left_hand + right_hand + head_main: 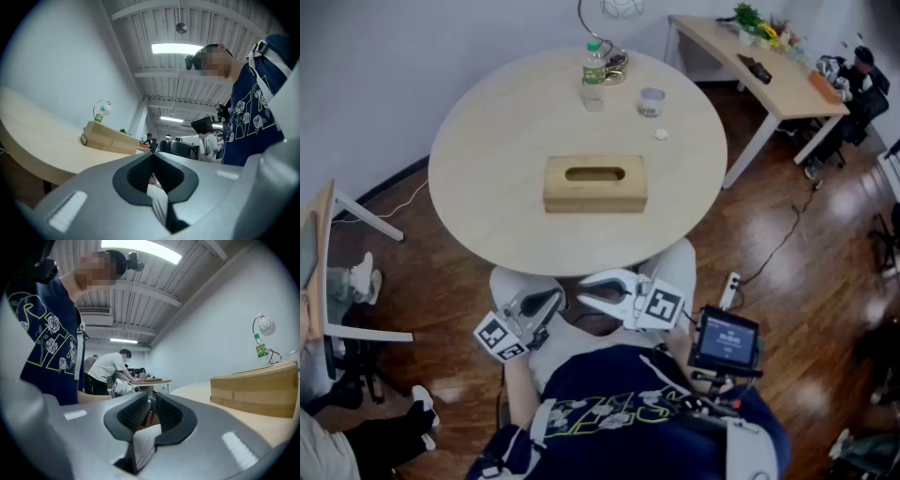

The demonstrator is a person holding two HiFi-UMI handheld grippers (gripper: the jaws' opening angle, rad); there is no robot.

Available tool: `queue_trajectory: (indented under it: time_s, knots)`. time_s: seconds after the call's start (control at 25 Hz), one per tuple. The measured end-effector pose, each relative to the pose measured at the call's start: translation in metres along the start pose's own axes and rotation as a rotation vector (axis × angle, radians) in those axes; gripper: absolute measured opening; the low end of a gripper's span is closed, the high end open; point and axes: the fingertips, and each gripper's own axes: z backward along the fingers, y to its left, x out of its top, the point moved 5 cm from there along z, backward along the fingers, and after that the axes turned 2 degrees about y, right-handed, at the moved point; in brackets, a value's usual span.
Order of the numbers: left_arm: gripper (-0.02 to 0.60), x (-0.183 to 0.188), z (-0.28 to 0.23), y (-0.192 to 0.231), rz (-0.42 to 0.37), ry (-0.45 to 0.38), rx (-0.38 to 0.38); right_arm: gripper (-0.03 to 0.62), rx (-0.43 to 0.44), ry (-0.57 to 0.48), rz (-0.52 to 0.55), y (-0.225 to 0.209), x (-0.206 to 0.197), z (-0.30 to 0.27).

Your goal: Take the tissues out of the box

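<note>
The tissue box (595, 184) is sitting untouched at mid-frame on the tabletop (487, 169). The left hand-held gripper (549, 300) is resting closed and empty at lower centre, and the right hand-held gripper (581, 291) is barely parted, also empty. The reach is likely coming next, calling for opened jaws over the slot

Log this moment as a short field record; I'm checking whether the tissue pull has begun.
table: round pale wooden table
box: rectangular wooden tissue box, table centre, no tissue showing at the slot
left gripper: fingers together, empty, short of the table
right gripper: fingers slightly apart, empty
progress: box untouched
</note>
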Motion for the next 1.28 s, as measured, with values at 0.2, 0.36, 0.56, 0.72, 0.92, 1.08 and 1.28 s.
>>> queue_trajectory:
  time_s: [0.2, 0.36, 0.56, 0.72, 0.92, 1.08, 1.28]
  knots:
    - [0.002, 0.002, 0.003, 0.003, 0.003, -0.002, 0.007, 0.081, 0.002, -0.023, 0.025, 0.000, 0.005, -0.003]
    - [0.002, 0.001, 0.003, 0.003, 0.002, -0.001, 0.005, 0.104, 0.006, -0.024, 0.014, 0.000, 0.005, -0.001]
    - [0.002, 0.001, 0.004, 0.002, 0.001, 0.001, -0.003, 0.118, 0.002, -0.014, 0.020, -0.003, 0.005, 0.001]
    - [0.002, 0.001, 0.004, 0.002, 0.002, 0.001, -0.007, 0.118, -0.003, -0.020, 0.038, -0.007, 0.009, 0.001]
    - [0.002, 0.004, 0.002, 0.002, 0.004, -0.001, 0.002, 0.118, -0.001, -0.011, 0.053, -0.009, 0.017, -0.002]
    - [0.002, 0.001, 0.004, 0.003, 0.004, 0.002, 0.001, 0.118, -0.011, -0.020, 0.033, -0.014, 0.023, -0.001]
    - [0.002, -0.006, 0.007, 0.005, 0.017, -0.019, -0.003, 0.117, -0.032, -0.033, 0.013, -0.023, 0.029, 0.000]
